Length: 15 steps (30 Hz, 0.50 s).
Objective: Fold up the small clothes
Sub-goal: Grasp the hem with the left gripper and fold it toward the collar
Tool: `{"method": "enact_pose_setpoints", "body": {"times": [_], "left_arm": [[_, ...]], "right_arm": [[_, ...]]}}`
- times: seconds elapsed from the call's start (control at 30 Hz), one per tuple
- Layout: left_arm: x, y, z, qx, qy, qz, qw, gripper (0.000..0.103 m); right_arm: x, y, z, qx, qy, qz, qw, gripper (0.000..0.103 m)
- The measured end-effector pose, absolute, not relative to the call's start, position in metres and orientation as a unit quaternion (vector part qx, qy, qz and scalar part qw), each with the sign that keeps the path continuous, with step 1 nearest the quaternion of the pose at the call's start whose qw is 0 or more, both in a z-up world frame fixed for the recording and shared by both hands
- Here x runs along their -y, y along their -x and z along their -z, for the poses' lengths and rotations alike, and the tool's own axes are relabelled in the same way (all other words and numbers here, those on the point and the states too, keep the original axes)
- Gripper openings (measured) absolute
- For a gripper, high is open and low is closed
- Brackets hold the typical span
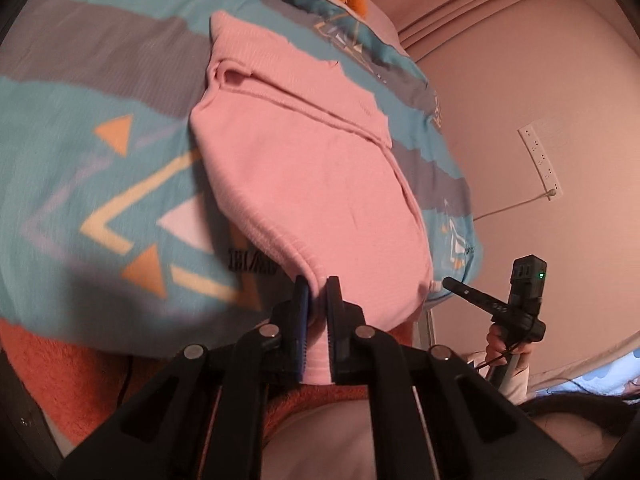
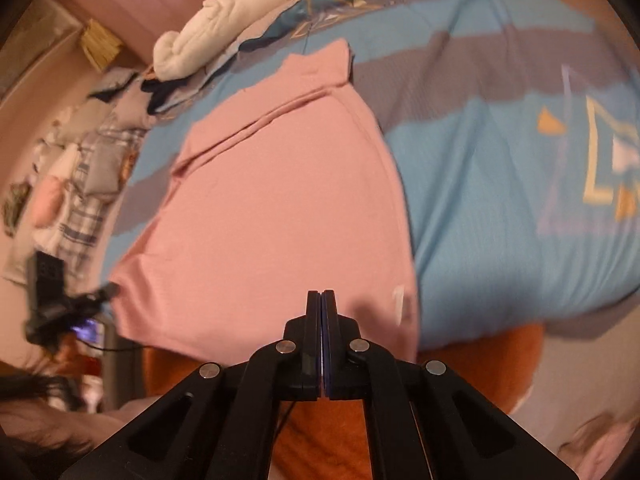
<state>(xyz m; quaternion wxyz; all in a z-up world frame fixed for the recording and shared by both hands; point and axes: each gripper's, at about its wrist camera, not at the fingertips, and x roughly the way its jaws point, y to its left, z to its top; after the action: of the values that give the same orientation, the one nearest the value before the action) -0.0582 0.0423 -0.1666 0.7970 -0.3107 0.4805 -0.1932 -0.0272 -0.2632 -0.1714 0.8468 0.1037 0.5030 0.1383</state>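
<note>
On the bed's patterned quilt [image 1: 80, 184] lies the pink garment [image 1: 312, 184], soft, light and limp, best taken at its hems. My left tool [image 1: 318, 300] pinches its ribbed near hem. My right tool [image 2: 321, 312] is closed, seemingly nipping the near edge.

The garment [image 1: 304, 184] lies spread on the bedcover [image 1: 100, 184], directly ahead of both grippers. Its near hem sits between the fingers of the left gripper [image 1: 318, 292]. The right gripper [image 2: 321, 300] stands over the garment's near edge.
</note>
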Motion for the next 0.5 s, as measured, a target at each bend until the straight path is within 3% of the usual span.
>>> {"method": "enact_pose_setpoints", "body": {"times": [0.23,0.33,0.37,0.5], "left_arm": [[-0.039,0.047,0.165,-0.479,0.332,0.186,0.791,0.007],[-0.034,0.037,0.163,-0.484,0.337,0.189,0.786,0.007],[-0.035,0.036,0.162,-0.484,0.337,0.189,0.785,0.007],[-0.04,0.032,0.164,-0.482,0.351,0.187,0.781,0.007]], "right_arm": [[0.275,0.033,0.19,-0.53,-0.075,-0.078,0.841,0.006],[0.282,0.039,0.2,-0.543,-0.08,-0.068,0.834,0.027],[0.284,0.039,0.205,-0.549,-0.088,-0.068,0.829,0.04],[0.286,0.043,0.224,-0.565,-0.117,-0.075,0.813,0.044]]}}
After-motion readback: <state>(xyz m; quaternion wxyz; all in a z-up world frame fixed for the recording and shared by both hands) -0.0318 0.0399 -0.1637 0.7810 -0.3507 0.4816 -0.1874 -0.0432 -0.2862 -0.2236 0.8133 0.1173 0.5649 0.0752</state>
